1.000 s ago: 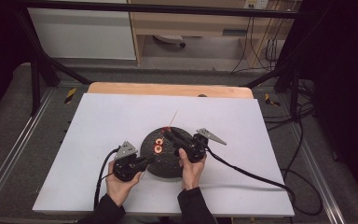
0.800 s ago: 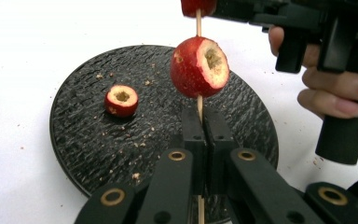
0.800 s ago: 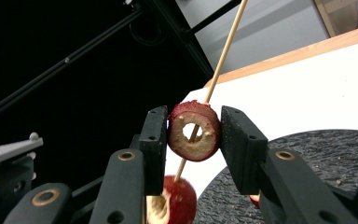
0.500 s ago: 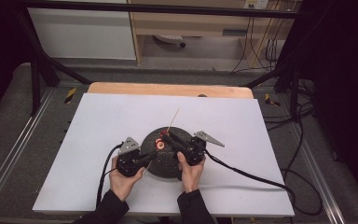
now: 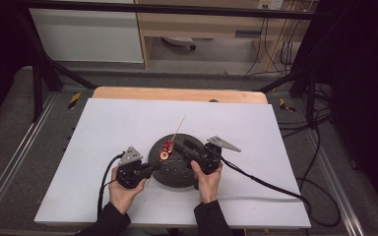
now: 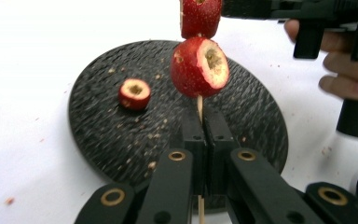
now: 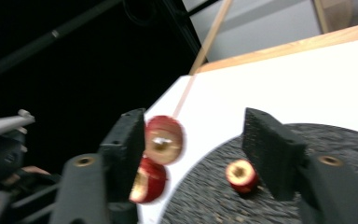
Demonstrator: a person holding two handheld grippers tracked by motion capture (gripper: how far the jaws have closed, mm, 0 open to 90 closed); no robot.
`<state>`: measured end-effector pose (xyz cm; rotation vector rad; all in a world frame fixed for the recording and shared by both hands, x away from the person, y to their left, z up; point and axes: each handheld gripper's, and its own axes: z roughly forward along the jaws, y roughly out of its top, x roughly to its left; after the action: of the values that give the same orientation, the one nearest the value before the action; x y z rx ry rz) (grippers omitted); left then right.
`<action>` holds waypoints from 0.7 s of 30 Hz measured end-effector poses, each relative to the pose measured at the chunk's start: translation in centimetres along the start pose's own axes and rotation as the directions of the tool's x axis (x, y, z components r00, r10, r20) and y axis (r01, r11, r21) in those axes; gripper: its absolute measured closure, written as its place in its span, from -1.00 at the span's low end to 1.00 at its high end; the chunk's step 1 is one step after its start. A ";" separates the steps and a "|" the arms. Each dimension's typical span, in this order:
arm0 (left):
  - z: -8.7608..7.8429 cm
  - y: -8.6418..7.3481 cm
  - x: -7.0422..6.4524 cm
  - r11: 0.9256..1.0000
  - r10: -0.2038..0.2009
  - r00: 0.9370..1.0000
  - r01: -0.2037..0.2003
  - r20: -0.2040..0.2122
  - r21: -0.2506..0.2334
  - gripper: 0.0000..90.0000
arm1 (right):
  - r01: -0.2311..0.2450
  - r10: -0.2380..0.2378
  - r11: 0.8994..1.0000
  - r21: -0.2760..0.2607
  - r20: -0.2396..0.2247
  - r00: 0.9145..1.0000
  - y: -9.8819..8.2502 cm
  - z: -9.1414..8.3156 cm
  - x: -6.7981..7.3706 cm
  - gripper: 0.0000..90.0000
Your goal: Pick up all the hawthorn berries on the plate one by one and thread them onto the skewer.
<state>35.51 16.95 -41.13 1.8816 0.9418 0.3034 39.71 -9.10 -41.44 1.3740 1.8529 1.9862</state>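
The left gripper (image 5: 150, 168) sits near the front edge of the white table (image 5: 103, 128), left of the round black plate (image 5: 177, 172), which lies slightly front of the table's centre. Its jaws are closed tight on the lower end of a thin wooden skewer (image 6: 199, 105); in the left gripper view the stick passes between the two pads and continues below them. The skewer slants up and away from the person over the plate, its bare tip (image 5: 181, 123) pointing toward the rear edge of the table.

Two cored red fruits are threaded on the skewer: the lower fruit (image 6: 199, 67) sits just above the closed pads, and the upper fruit (image 6: 200, 16) is touching it from above. A third, smaller red fruit piece (image 6: 134, 93) lies loose on the plate surface, apart from the skewer, among pale crumbs.

The right gripper (image 7: 193, 140) is held over the plate's right portion. Its jaws have just been opening and stand at a moderate gap. The upper fruit lies between them, just beside the left pad; whether that pad touches it cannot be told because of blur. The right pad is clear of the fruit
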 end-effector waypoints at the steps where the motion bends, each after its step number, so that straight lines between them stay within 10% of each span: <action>1: -0.2 -0.1 0.2 1.000 0.007 1.000 -0.007 -0.002 0.006 0.97 | 0.019 -0.019 1.000 0.015 0.010 1.000 0.1 -0.1 -0.2 -0.22; 8: -2.2 -1.1 1.4 0.998 0.049 0.999 -0.048 -0.018 0.049 0.97 | 0.106 -0.117 0.982 0.156 0.063 0.991 0.3 -0.6 -0.9 -0.60; 21: -4.5 -3.0 3.2 0.994 0.060 0.998 -0.057 -0.030 0.090 0.97 | 0.187 -0.228 0.905 0.383 0.063 0.972 -0.4 -0.2 -1.5 -0.88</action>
<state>33.71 22.87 -42.02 1.9939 0.9366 0.3333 40.31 -10.04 -42.58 1.2644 2.3026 1.4801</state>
